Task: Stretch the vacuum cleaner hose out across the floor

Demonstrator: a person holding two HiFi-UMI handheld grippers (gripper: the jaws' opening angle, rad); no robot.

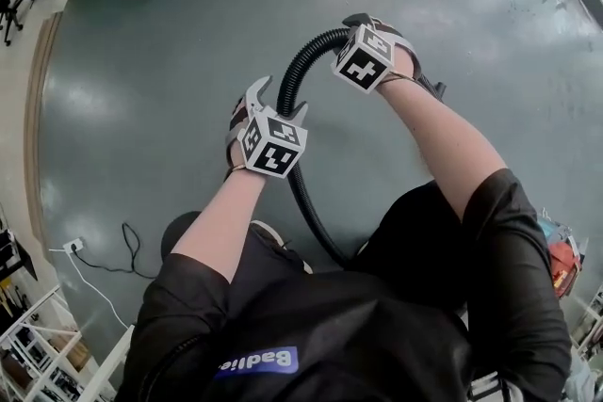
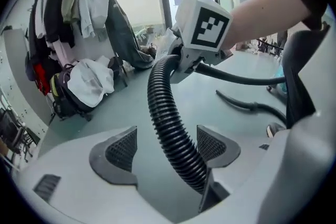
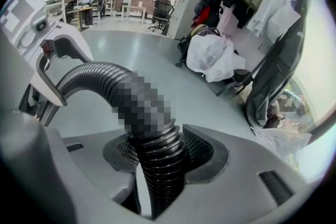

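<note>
A black ribbed vacuum hose (image 1: 294, 80) arches up from the floor near my feet and curves over between both grippers. In the head view my left gripper (image 1: 279, 101) straddles the hose's lower stretch. Its jaws stand open: the hose (image 2: 163, 113) runs between the pads, close to the right pad (image 2: 212, 144), with a clear gap to the left pad. My right gripper (image 1: 356, 22) holds the hose's upper end, shut on it; both pads press on the hose (image 3: 157, 165) in the right gripper view. The two grippers are about a hand's width apart above the grey floor.
A rack of hanging clothes (image 2: 79, 2) with bags (image 2: 86, 84) below stands by the windows. A thin black tube (image 2: 247, 105) lies on the floor. A cable and wall plug (image 1: 127, 245) lie at the lower left beside white shelving (image 1: 47, 344).
</note>
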